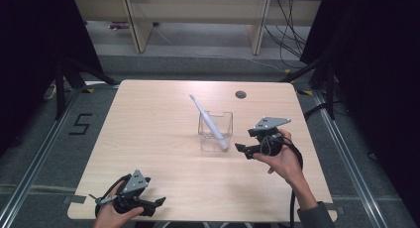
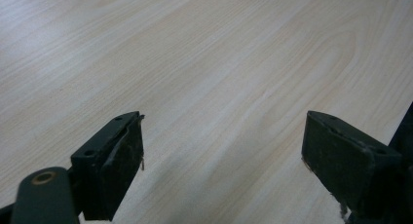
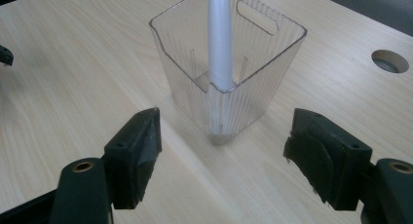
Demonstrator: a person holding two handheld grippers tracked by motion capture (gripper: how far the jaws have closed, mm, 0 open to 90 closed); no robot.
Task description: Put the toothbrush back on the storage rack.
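Note:
A clear ribbed plastic cup [image 1: 216, 130] [image 3: 229, 63] stands upright near the middle of the table. A white electric toothbrush [image 1: 208, 120] [image 3: 219, 36] leans in it, head up and tilted to the far left. My right gripper [image 1: 239, 147] [image 3: 221, 151] is open just right of the cup, jaws pointing at it with nothing between them. My left gripper [image 1: 159, 202] [image 2: 224, 160] is open over bare wood at the table's near left corner, far from the cup.
The light wooden table [image 1: 158, 119] has a round cable hole [image 1: 240, 94] [image 3: 389, 61] at the far right of centre. Desk legs and cables [image 1: 287, 25] lie on the floor beyond the far edge. A "5" mark [image 1: 80, 124] is on the floor at left.

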